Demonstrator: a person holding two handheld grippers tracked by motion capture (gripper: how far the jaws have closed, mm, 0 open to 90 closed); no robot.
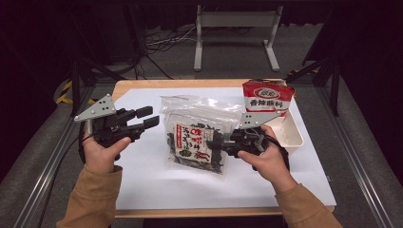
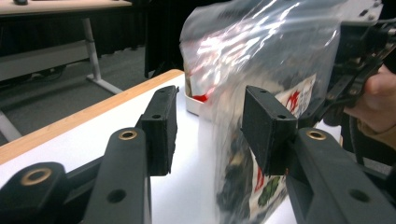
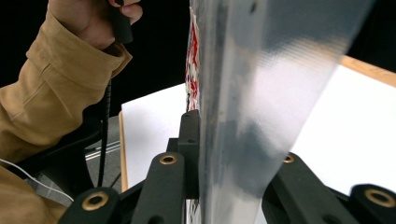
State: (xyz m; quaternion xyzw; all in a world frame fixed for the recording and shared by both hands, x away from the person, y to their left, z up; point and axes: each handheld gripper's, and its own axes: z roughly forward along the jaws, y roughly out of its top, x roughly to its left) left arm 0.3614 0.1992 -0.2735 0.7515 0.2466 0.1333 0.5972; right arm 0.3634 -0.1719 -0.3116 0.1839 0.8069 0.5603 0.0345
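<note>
One clear plastic bag (image 1: pixel 202 130) holding one printed snack packet (image 1: pixel 192 142) stands near the middle of the white-covered tabletop (image 1: pixel 152 180). The right gripper (image 1: pixel 223 142) grips the bag's right edge; in the right gripper view its fingers (image 3: pixel 189 140) press against the plastic (image 3: pixel 261 93) from both sides. The left gripper (image 1: pixel 149 118) hovers just left of the bag, apart from it, its two fingers (image 2: pixel 161 126) spread moderately with nothing between them; the bag (image 2: pixel 261 60) stands beyond them. One white tray (image 1: pixel 292 130) sits at the tabletop's right edge, carrying one red-and-white pouch (image 1: pixel 266 97). Two hands, two grippers, one bag.
</note>
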